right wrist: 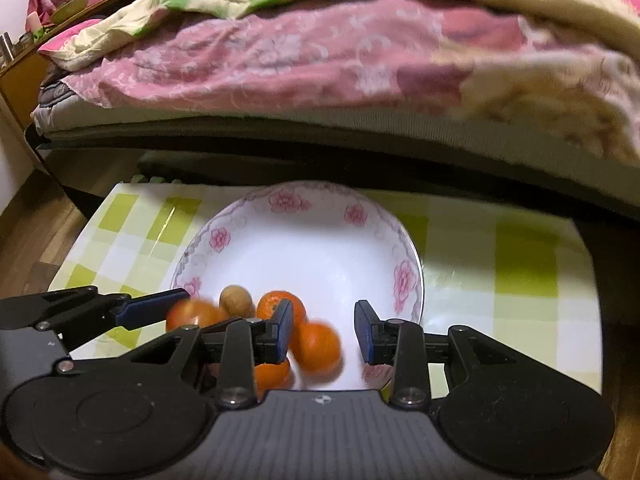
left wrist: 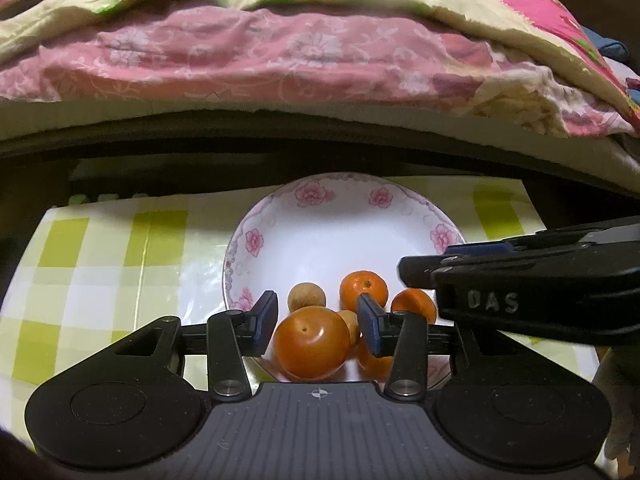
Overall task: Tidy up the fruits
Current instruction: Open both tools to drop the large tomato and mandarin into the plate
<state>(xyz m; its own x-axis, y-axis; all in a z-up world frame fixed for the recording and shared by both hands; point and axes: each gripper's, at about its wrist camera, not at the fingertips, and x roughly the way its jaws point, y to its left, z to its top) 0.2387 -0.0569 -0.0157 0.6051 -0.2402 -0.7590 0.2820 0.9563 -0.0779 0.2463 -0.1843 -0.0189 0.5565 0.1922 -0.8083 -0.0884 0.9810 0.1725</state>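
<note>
A white bowl with pink flowers (left wrist: pixel 340 232) (right wrist: pixel 304 240) holds several fruits. My left gripper (left wrist: pixel 318 322) is open over the bowl's near side. A large smooth orange fruit (left wrist: pixel 310 344) sits between its pads, with a thin gap on each side. Behind it lie a brown round fruit (left wrist: pixel 307 298), a tangerine (left wrist: pixel 364 290) and another orange one (left wrist: pixel 414 304). My right gripper (right wrist: pixel 324 330) is open too. A blurred tangerine (right wrist: pixel 318 346) lies by its left finger, free of the right pad. The left gripper's finger (right wrist: pixel 152 307) reaches in from the left beside a blurred orange fruit (right wrist: pixel 192 314).
The bowl stands on a small table with a green and white checked cloth (left wrist: pixel 100 260) (right wrist: pixel 520 264). A bed with a pink flowered quilt (left wrist: pixel 280 52) runs close behind the table. Wooden floor (right wrist: pixel 28 224) shows at the left. The right gripper (left wrist: pixel 432 260) crosses the bowl's right rim.
</note>
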